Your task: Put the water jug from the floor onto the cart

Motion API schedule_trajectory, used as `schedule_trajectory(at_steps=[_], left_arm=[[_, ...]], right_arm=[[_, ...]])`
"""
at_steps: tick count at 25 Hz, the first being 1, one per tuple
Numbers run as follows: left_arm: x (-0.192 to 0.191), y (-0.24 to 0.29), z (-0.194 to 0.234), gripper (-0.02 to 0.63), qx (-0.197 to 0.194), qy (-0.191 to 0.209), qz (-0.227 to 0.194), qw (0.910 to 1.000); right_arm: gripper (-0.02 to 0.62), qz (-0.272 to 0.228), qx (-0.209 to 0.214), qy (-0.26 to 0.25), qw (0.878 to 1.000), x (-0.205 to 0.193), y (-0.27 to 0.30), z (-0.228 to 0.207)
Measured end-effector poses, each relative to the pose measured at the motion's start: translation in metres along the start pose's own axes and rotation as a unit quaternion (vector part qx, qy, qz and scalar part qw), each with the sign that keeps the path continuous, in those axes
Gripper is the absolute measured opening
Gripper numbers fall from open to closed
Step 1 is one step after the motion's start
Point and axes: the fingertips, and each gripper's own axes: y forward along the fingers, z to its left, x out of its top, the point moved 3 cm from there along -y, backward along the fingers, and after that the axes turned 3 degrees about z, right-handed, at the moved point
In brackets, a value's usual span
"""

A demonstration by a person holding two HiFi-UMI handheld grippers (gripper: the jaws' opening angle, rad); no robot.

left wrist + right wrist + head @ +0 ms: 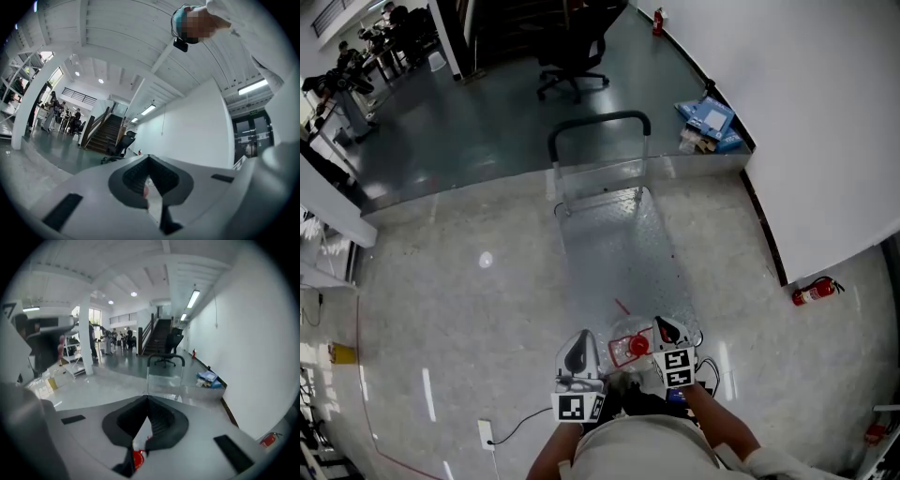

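The water jug (pixel 630 347), clear with a red cap, stands at the near end of the cart's metal deck (pixel 619 253), just in front of me in the head view. The cart's black handle (pixel 598 122) is at the far end. My left gripper (pixel 583 337) is just left of the jug and my right gripper (pixel 661 323) just right of it. In the left gripper view the left gripper (pixel 149 158) points level with its tips together. In the right gripper view the right gripper (pixel 148 398) has its tips together, aimed at the cart handle (pixel 165 358). The red cap (pixel 137 458) shows low behind the tips.
A white wall runs along the right, with a fire extinguisher (pixel 816 291) at its foot and blue boxes (pixel 708 117) at its far corner. An office chair (pixel 572 56) stands on the darker floor beyond the cart. A socket and cable (pixel 487 433) lie on the floor to my left.
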Motion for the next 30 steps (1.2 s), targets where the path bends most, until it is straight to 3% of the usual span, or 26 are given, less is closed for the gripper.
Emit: schedule_trajectory(at_steps=[3,5,8,15,30], left_arm=[[0.02,0.002,-0.005,-0.002,-0.01,0.018,-0.008,0.9998],[0.031,0.0,-0.01,-0.002,-0.016,0.024,-0.013,0.9995],[0.037,-0.004,-0.015,-0.002,-0.016,0.023,-0.012,0.9995],[0.034,-0.015,-0.025,-0.002,-0.02,0.021,-0.005,0.9996],[0.037,-0.028,-0.029,-0.002,-0.016,0.015,-0.016,0.9996]], right_arm=[[0.012,-0.094,-0.005,0.013,0.995,0.051,-0.035,-0.006],[0.012,-0.168,-0.006,0.015,0.986,0.079,-0.065,-0.005],[0.012,-0.233,-0.001,0.012,0.972,0.094,-0.098,0.003],[0.011,-0.221,0.02,0.013,0.975,0.073,-0.11,0.024],[0.011,-0.24,0.023,0.002,0.97,0.08,-0.126,0.028]])
